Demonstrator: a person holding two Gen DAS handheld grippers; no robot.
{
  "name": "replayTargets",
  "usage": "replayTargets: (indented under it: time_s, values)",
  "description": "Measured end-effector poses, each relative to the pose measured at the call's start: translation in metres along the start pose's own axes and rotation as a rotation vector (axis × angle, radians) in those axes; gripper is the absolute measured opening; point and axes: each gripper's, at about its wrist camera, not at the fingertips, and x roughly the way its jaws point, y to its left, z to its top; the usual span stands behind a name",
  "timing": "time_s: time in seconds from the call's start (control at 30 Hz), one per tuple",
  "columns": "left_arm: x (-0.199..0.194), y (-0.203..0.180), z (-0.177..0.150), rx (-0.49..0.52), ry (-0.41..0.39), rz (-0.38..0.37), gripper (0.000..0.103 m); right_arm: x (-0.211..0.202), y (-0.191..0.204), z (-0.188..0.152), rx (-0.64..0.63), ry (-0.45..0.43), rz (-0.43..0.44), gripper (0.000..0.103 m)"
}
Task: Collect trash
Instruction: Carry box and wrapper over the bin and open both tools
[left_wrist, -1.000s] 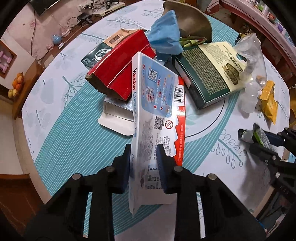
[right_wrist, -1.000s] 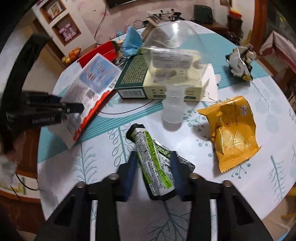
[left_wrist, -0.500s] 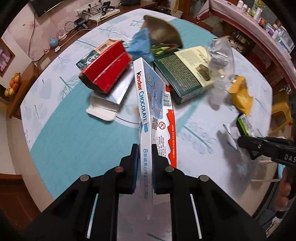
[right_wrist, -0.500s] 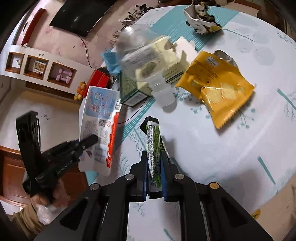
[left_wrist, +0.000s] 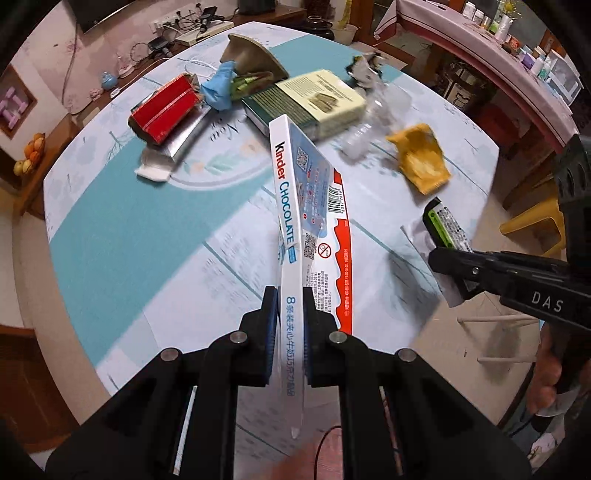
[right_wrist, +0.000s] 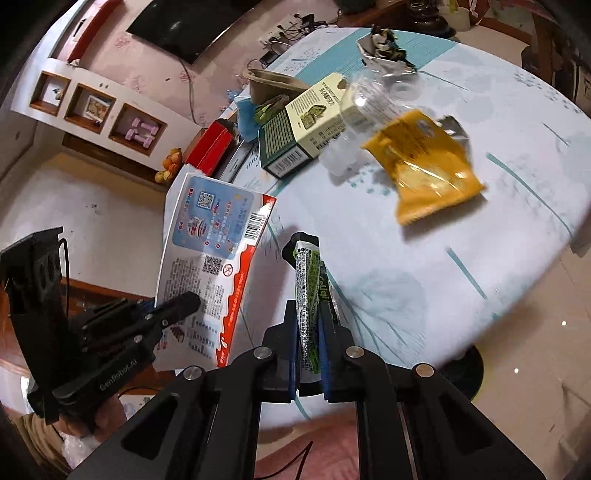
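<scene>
The Kinder Chocolate box (left_wrist: 295, 206) is riding edge-on in the left gripper (left_wrist: 290, 317), jaws clamped on its near end, its long axis running straight up the frame over the round table (left_wrist: 122, 206). The green snack wrapper (right_wrist: 308, 295) is standing pinched in the right gripper (right_wrist: 308, 332), lower centre of that view. Both are lifted off the table. The yellow snack packet (right_wrist: 424, 166) is lying upper right, nearer the right gripper, likely next.

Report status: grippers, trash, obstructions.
Left gripper shut on Kinder box. Right gripper shut on green wrapper. Both lifted off the table; nothing blocking.
</scene>
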Motion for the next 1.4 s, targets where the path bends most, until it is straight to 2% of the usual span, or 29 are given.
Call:
replayTargets:
  time_s: [0.27, 0.4, 0.53, 0.63, 0.8, 0.9, 1.1, 1.27, 1.33, 1.4]
  values:
    - [-0.029, -0.076, -0.063, -0.061, -0.013, 0.021, 0.009, -0.043, -0.039, -0.059, -0.070, 0.026, 0.058, 0.009]
    - [-0.033, -0.115, -0.097, -0.088, -0.001, 0.016, 0.009, -0.068, -0.062, -0.094, -0.120, 0.073, 0.051, 0.008]
    - [-0.019, -0.160, -0.132, -0.091, 0.054, 0.001, 0.009, -0.082, -0.093, -0.127, -0.152, 0.128, 0.021, 0.008]
    - [0.001, -0.185, -0.150, -0.079, 0.102, 0.002, 0.009, -0.084, -0.125, -0.156, -0.129, 0.175, -0.002, 0.009]
    - [0.050, -0.211, -0.176, -0.045, 0.197, 0.001, 0.009, -0.059, -0.173, -0.192, -0.050, 0.243, -0.038, 0.009]
    - [0.097, -0.218, -0.191, -0.054, 0.270, -0.005, 0.009, -0.031, -0.203, -0.213, -0.002, 0.283, -0.059, 0.009]
    - [0.202, -0.218, -0.218, -0.066, 0.396, -0.012, 0.009, 0.052, -0.259, -0.243, 0.056, 0.351, -0.137, 0.009]
    - [0.264, -0.209, -0.232, -0.039, 0.446, 0.004, 0.010, 0.112, -0.292, -0.252, 0.108, 0.360, -0.174, 0.011]
    - [0.286, -0.204, -0.233, -0.025, 0.450, 0.015, 0.010, 0.141, -0.304, -0.249, 0.118, 0.364, -0.199, 0.016]
    - [0.301, -0.199, -0.235, -0.015, 0.452, 0.025, 0.012, 0.160, -0.313, -0.247, 0.131, 0.364, -0.217, 0.031]
